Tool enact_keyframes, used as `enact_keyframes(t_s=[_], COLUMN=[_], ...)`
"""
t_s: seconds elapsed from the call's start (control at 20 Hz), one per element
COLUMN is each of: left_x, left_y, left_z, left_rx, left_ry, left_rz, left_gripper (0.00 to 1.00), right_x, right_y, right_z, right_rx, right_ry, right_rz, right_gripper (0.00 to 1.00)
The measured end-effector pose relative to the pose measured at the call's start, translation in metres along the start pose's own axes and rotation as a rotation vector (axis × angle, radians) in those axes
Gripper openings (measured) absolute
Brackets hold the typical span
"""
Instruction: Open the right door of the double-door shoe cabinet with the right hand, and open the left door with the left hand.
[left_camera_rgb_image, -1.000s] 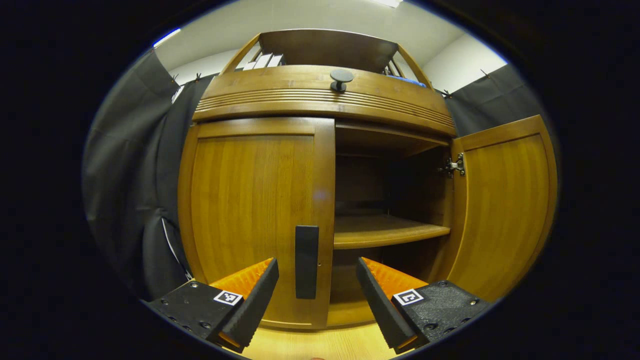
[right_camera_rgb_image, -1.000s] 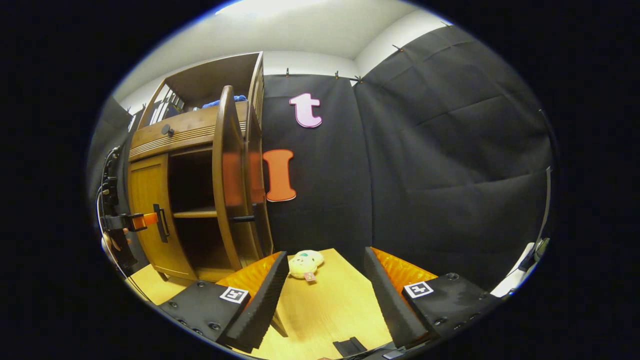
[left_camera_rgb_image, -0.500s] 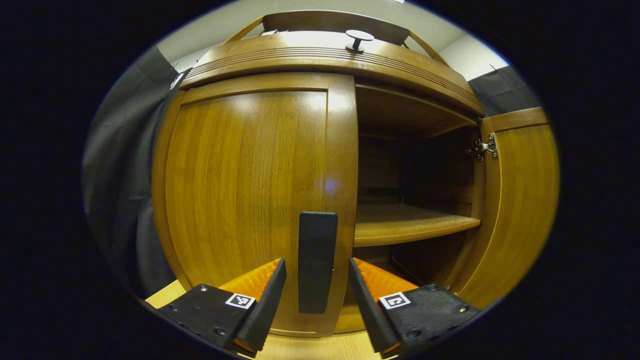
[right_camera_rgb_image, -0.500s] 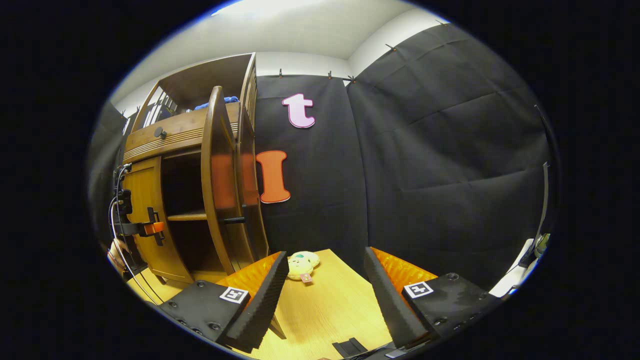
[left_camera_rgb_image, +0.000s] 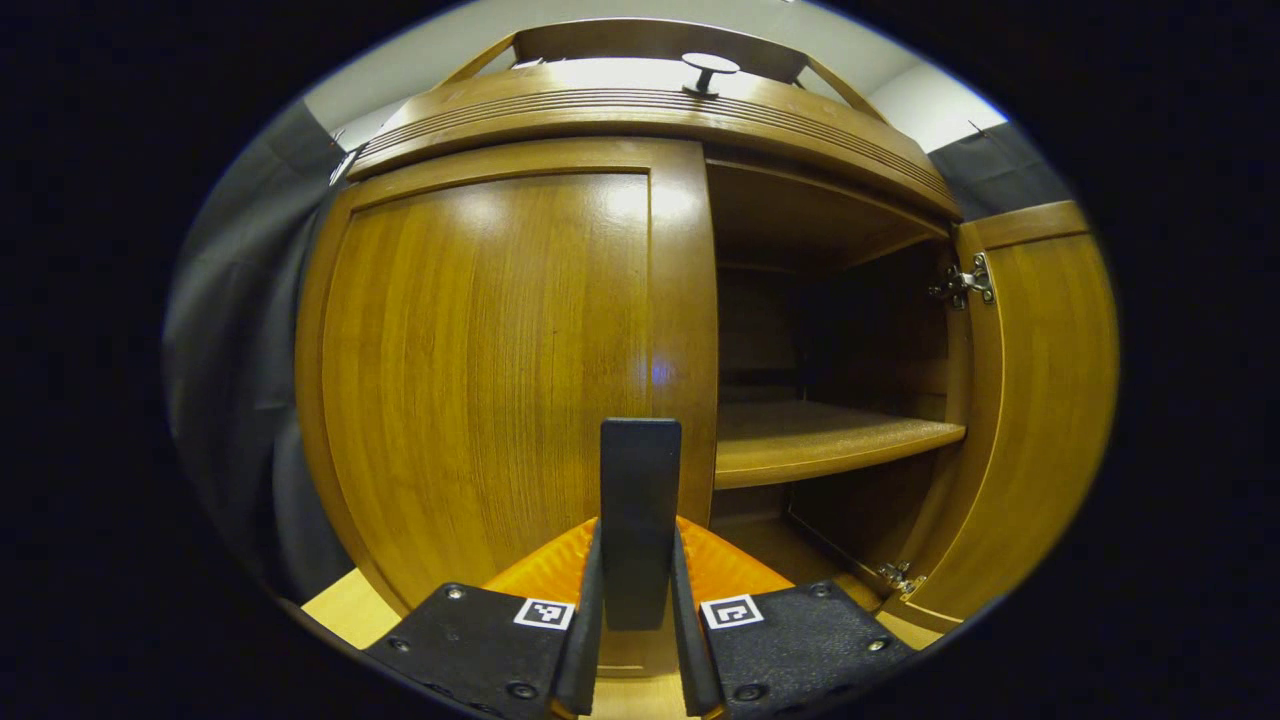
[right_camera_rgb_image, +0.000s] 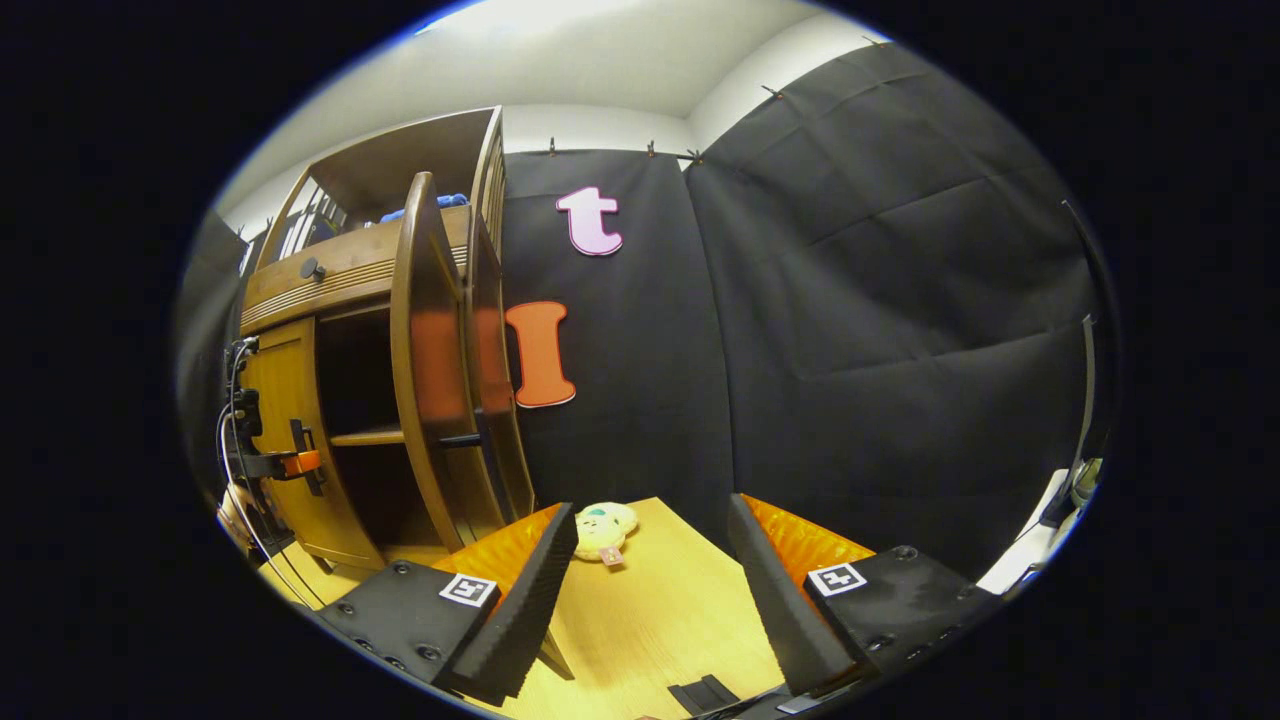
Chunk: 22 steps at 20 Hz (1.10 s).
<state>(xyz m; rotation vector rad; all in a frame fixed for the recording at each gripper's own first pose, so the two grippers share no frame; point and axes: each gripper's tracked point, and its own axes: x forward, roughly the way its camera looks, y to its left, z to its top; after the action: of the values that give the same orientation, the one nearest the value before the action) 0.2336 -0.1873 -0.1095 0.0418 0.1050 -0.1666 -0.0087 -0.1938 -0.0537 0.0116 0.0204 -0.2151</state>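
The wooden shoe cabinet (left_camera_rgb_image: 640, 105) stands close in the left gripper view. Its left door (left_camera_rgb_image: 490, 370) is closed and carries a black vertical handle (left_camera_rgb_image: 640, 500). My left gripper (left_camera_rgb_image: 637, 610) is shut on that handle, one finger on each side. The right door (left_camera_rgb_image: 1040, 400) stands swung wide open, showing a shelf (left_camera_rgb_image: 830, 445) inside. In the right gripper view my right gripper (right_camera_rgb_image: 650, 600) is open and holds nothing, well away from the cabinet (right_camera_rgb_image: 360, 270). The open right door (right_camera_rgb_image: 425, 360) stands edge-on there, and the left gripper (right_camera_rgb_image: 285, 463) shows at the left door's handle.
A small yellow plush toy (right_camera_rgb_image: 605, 527) lies on the light wooden floor (right_camera_rgb_image: 650, 610) beyond my right gripper. A black knob (left_camera_rgb_image: 708, 70) sits on the cabinet's upper drawer front. Black cloth walls close the booth behind and to the right.
My left gripper moved up to the left door's handle and closed on it. The right gripper stayed open, its view shifting slightly.
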Motion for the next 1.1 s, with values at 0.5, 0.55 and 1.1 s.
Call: enact_keyframes(t_s=[0.5,0.55,1.1], left_x=[-0.017,-0.021,-0.069], left_y=[0.000,0.000,0.009], left_z=[-0.001,-0.001,0.002], left_rx=[0.008,0.004,-0.035], left_ry=[0.007,0.006,-0.008], left_rz=[-0.091,-0.098,-0.183], left_gripper=[0.19,0.19,0.17], right_x=[-0.023,-0.026,-0.058], right_y=[0.032,0.035,0.060], right_z=[0.013,0.015,0.031], right_rx=[-0.020,-0.024,-0.054], right_ry=[-0.020,-0.022,-0.050], right_rz=[0.038,0.042,0.053], right_gripper=[0.98,0.98,1.00])
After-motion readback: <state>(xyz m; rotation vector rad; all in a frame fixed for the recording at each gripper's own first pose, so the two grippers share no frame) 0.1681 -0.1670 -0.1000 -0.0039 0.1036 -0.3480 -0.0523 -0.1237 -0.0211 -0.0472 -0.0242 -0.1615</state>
